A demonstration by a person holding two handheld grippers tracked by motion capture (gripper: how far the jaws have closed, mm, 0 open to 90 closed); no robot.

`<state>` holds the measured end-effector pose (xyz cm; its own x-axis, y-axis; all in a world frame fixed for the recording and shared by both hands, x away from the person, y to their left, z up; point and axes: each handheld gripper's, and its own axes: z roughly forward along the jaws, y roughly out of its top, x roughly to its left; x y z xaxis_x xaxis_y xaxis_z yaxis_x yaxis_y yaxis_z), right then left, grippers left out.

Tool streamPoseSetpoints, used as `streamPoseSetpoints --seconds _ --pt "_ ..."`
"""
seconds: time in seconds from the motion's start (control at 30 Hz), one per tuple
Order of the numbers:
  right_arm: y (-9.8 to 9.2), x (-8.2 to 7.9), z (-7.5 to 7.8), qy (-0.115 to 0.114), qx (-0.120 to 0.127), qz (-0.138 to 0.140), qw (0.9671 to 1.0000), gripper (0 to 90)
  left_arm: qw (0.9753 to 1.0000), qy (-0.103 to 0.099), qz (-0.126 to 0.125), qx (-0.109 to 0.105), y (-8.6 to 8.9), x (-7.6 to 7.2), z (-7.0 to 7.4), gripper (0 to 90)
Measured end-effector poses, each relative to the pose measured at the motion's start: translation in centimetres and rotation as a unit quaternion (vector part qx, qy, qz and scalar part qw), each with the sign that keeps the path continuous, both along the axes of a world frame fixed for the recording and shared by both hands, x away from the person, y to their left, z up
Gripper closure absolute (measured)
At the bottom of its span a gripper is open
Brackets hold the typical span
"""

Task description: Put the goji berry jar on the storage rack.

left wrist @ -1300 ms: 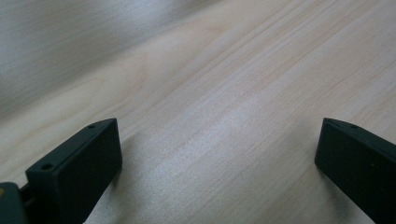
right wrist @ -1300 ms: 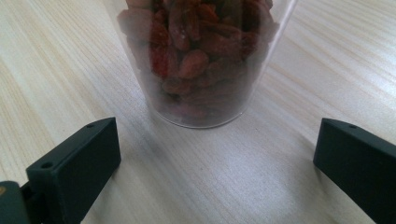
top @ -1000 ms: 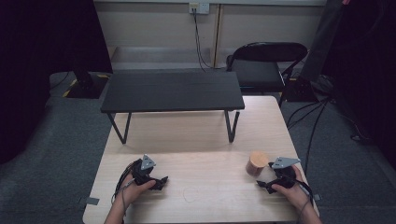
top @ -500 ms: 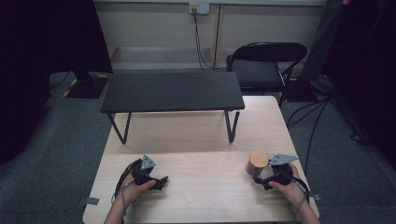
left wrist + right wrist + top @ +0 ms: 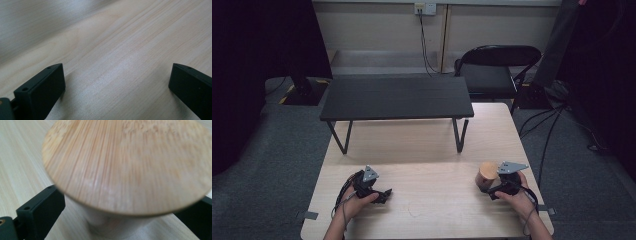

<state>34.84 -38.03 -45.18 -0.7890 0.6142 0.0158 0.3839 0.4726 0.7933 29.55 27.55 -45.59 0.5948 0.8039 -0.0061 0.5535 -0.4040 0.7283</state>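
Dim room, light wood desk (image 5: 427, 150) with a low black bench (image 5: 397, 97) at its far end. Bamboo-lidded jar (image 5: 487, 175) stands near the right edge. Right gripper (image 5: 120, 220) fingers spread wide around its body, not clamped. Left gripper (image 5: 115, 87) wide open, empty, resting on the desk. Risk: fingers sit under the overhanging lid; lifting could pop it or tip the jar.

Claw (image 5: 116, 85) spread wide — bare wooden table (image 5: 120, 45) between.
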Motion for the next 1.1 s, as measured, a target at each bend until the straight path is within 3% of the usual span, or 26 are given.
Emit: streamPoseSetpoints --seconds 0.2,0.23,0.3,0.33,0.53,1.1 --pt "-0.13 0.20 -0.03 0.000 0.004 0.000 1.0000 6.9 1.0000 0.000 0.000 0.000 0.00 0.00 0.00 0.0" --pt "-0.34 0.30 -0.12 0.000 0.008 0.004 1.0000 12.0 1.0000 0.000 0.002 -0.003 -0.03 -0.03 -0.06 0.0" --pt "-0.38 0.28 -0.14 -0.002 0.009 0.003 1.0000 12.3 1.0000 0.000 0.002 -0.003 -0.04 -0.02 -0.06 0.0" --pt "-0.50 0.30 -0.16 -0.005 0.011 0.007 0.9999 18.2 1.0000 0.000 0.002 -0.003 -0.05 -0.01 -0.06 0.0" --pt "-0.63 0.40 -0.20 -0.012 0.010 0.020 0.9997 24.7 1.0000 0.000 0.002 -0.003 -0.04 -0.01 -0.06 0.0" --pt "-0.26 0.16 0.13 -0.023 -0.002 0.026 0.9994 25.8 1.0000 0.000 0.002 -0.003 -0.05 -0.01 -0.06 0.0"
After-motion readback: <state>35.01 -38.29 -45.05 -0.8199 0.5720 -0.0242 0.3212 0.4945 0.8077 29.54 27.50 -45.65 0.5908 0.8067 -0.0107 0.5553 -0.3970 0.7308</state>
